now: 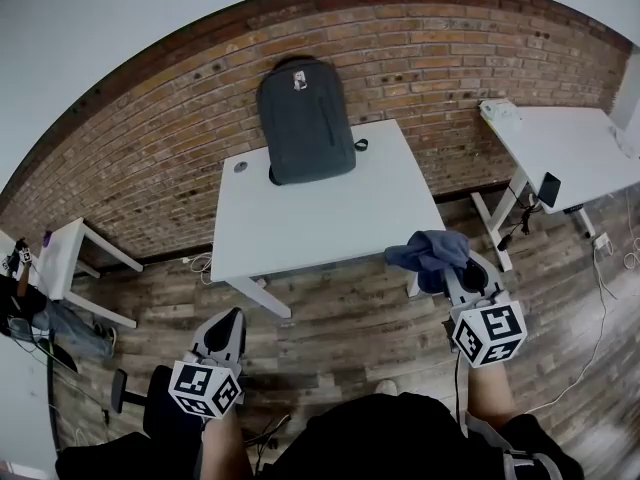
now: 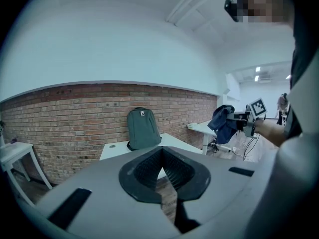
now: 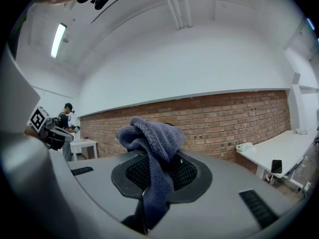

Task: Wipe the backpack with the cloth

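Nearest, at 6 o'clock in the head view, is the person's dark clothing point(image 1: 400, 438), with a forearm running out to either side of it.

The left gripper point(image 1: 228, 326) sits at 7 o'clock over the wooden floor point(image 1: 340, 308). In its own view the jaw tips meet and hold nothing. A wedge-shaped gap lower down shows only table and floor.

The right gripper point(image 1: 452, 268) is at 4 o'clock, just off the near right corner of the white table point(image 1: 330, 218). Its jaws are clamped on a blue cloth point(image 1: 430, 251), which bunches above the tips and hangs down between them.

The dark grey backpack point(image 1: 305, 123) stands upright at 12 o'clock on the far edge of the table, leaning against the brick wall point(image 1: 420, 58). It is well apart from the cloth and from both grippers. The rest of the tabletop is bare apart from a small round mark near its far left corner.

A second white table point(image 1: 570, 148) stands at 2 o'clock, a small white side table point(image 1: 75, 253) at 9 o'clock, and a black chair point(image 1: 140, 408) at 8 o'clock beside the left forearm.
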The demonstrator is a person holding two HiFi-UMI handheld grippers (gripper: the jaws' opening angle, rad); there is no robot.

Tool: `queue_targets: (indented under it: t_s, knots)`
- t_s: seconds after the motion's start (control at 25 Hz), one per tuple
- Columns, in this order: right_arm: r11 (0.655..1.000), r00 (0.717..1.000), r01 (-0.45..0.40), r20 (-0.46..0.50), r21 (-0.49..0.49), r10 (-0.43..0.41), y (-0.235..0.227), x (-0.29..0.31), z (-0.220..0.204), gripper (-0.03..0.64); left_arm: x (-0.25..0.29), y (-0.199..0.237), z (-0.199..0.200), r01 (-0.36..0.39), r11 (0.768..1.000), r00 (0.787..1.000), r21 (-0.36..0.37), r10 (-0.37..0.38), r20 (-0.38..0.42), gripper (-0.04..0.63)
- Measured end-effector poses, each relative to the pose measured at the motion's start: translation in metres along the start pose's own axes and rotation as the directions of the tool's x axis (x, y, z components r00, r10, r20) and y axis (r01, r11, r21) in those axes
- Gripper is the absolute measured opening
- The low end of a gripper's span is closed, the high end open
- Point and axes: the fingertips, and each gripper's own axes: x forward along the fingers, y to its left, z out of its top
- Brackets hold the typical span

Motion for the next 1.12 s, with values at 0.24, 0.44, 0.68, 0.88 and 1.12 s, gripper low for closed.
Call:
queue_targets:
  t_s: [0.24, 0.44, 0.68, 0.88, 1.12]
  knots:
    - [1.0, 1.0, 0.004, -0.008, 0.002, -0.004, 0.038, -0.025, -0.002, 0.066, -0.042, 0.007, -0.015, 0.012, 1.0, 1.0, -0.012, -0.012, -0.003, -0.009]
    - [1.0, 1.0, -0.002, -0.008, -0.016, 0.001, 0.081, -0.051, -0.004, 0.065, -0.082, 0.018, -0.033, 0.016, 0.999, 1.0, -0.029, -0.016, 0.004, -0.009]
    - [0.999, 1.0, 0.027, 0.002, -0.035, -0.027, 0.121, -0.094, -0.002, 0.066, -0.13, 0.02, -0.053, 0.048, 0.998, 0.999, -0.033, -0.047, 0.016, -0.009]
    - [0.998, 0.999, 0.039, 0.005, -0.042, -0.039, 0.157, -0.134, -0.005, 0.066, -0.176, 0.023, -0.072, 0.056, 0.998, 0.998, -0.041, -0.055, 0.032, -0.009]
    - [0.997, 0.997, 0.08, -0.017, -0.009, -0.08, 0.192, -0.182, -0.019, 0.066, -0.225, 0.023, -0.098, 0.083, 0.995, 0.997, -0.052, -0.082, 0.01, -0.009]
